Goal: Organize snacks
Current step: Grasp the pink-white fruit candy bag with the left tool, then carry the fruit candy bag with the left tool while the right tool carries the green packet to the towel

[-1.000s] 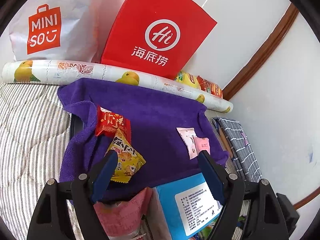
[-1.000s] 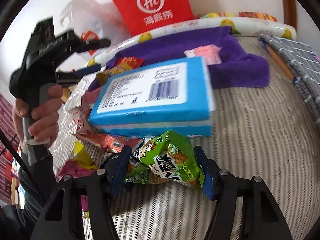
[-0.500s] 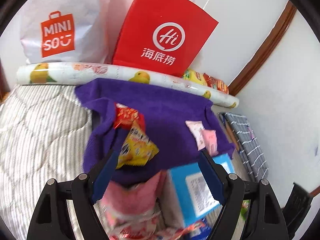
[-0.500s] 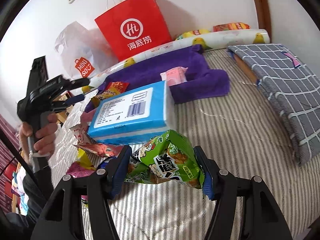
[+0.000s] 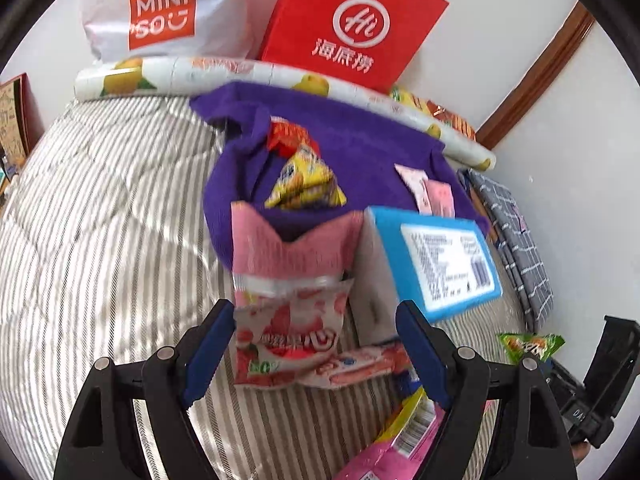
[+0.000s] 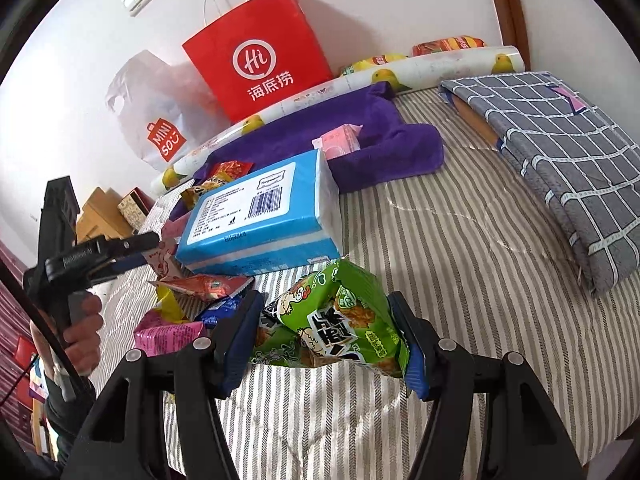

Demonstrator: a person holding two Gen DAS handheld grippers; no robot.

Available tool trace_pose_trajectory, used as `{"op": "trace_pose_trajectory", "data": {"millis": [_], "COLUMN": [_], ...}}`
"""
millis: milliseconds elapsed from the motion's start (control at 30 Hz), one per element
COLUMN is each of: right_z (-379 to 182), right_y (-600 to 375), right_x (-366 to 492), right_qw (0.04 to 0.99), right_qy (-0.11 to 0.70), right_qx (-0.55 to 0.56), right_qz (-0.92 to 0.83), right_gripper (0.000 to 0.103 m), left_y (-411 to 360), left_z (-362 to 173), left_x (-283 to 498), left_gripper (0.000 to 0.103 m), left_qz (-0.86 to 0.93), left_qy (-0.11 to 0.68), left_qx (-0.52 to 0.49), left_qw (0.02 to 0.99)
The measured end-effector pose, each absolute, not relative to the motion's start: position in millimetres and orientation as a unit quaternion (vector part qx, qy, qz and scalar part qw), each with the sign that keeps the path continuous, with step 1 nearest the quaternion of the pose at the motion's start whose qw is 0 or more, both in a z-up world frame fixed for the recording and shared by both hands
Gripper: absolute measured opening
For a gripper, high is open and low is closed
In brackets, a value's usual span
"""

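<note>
My right gripper [image 6: 326, 340] is shut on a green snack packet [image 6: 340, 320] and holds it above the striped bed; the packet also shows in the left wrist view [image 5: 530, 345]. My left gripper [image 5: 316, 356] is open over a pink strawberry snack bag [image 5: 288, 312], its fingers apart on either side of it. A purple towel [image 5: 360, 144] holds a red packet [image 5: 286, 136], a yellow packet [image 5: 308, 180] and two pink sachets [image 5: 430, 192]. A blue tissue pack [image 6: 260, 216] lies in front of the towel.
A red paper bag [image 6: 260, 48] and a white Miniso bag [image 5: 160, 12] stand at the wall behind a fruit-print roll [image 5: 224, 76]. A folded grey checked cloth [image 6: 560, 152] lies at right. Loose packets [image 6: 192, 292] lie left of the tissue pack.
My left gripper has pulled back from the towel and now sits over the pink strawberry bag. My right gripper has risen and drawn back, still holding the green packet.
</note>
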State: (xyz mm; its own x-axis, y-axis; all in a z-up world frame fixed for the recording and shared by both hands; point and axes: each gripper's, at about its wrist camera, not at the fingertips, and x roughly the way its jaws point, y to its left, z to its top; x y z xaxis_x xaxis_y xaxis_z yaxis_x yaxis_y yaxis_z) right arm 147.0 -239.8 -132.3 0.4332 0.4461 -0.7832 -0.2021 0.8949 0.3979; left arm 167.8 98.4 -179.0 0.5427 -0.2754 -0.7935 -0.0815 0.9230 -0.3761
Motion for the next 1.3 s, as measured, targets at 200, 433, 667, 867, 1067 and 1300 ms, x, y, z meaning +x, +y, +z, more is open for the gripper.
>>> {"op": "trace_pose_trajectory", "data": {"millis": [200, 433, 667, 867, 1067, 1300], "right_z": [-133, -137, -136, -129, -115, -86], "right_y": [-241, -242, -245, -243, -240, -229], "right_x": [143, 144, 145, 145, 146, 160], "right_qw": [0.836, 0.832, 0.833, 0.836, 0.844, 0.858], "right_qy": [0.499, 0.506, 0.505, 0.502, 0.491, 0.470], "right_qx": [0.124, 0.124, 0.126, 0.119, 0.112, 0.087], "right_qz": [0.193, 0.190, 0.187, 0.186, 0.186, 0.187], "right_gripper": [0.062, 0.062, 0.062, 0.062, 0.062, 0.062], "left_y": [92, 83, 92, 111, 121, 115], "left_z": [-193, -209, -203, -181, -157, -127], "left_x": [168, 171, 166, 156, 146, 152], "left_gripper": [0.081, 0.078, 0.055, 0.055, 0.055, 0.055], "left_qz": [-0.040, -0.022, -0.022, -0.007, -0.007, -0.033], "left_qy": [0.492, 0.506, 0.504, 0.484, 0.466, 0.448], "left_qx": [-0.176, -0.145, -0.158, -0.168, -0.171, -0.166], "left_qw": [0.852, 0.850, 0.849, 0.859, 0.868, 0.878]}}
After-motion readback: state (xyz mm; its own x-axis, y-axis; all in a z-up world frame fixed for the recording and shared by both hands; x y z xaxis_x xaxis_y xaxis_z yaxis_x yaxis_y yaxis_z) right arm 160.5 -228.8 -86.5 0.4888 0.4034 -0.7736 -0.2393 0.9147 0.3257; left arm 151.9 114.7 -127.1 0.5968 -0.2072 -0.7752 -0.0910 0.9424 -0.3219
